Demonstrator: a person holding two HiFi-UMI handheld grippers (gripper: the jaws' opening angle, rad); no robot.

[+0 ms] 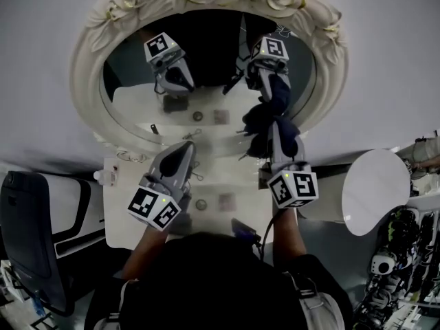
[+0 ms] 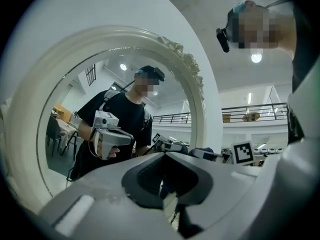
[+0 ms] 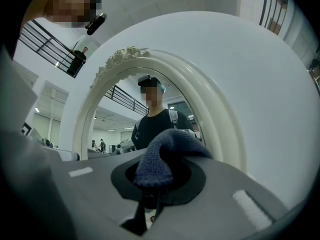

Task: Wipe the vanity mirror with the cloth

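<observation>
An oval vanity mirror point(image 1: 206, 53) in a cream carved frame point(image 1: 86, 60) with roses on top stands at the back of a white table. My right gripper point(image 1: 276, 135) is shut on a dark blue knitted cloth point(image 1: 269, 119), which is held at the glass near its lower right. In the right gripper view the cloth point(image 3: 160, 156) bulges out of the jaws of the right gripper point(image 3: 155, 189) in front of the frame point(image 3: 210, 114). My left gripper point(image 1: 185, 146) hovers at the mirror's lower rim, shut and empty. The left gripper point(image 2: 162, 186) faces the glass point(image 2: 115, 124).
The white table point(image 1: 113, 205) carries a small round item point(image 1: 201, 203), a small square piece point(image 1: 225, 201) and a little white bottle point(image 1: 103, 176). A black chair point(image 1: 27, 225) stands at the left, a round white table point(image 1: 375, 191) at the right.
</observation>
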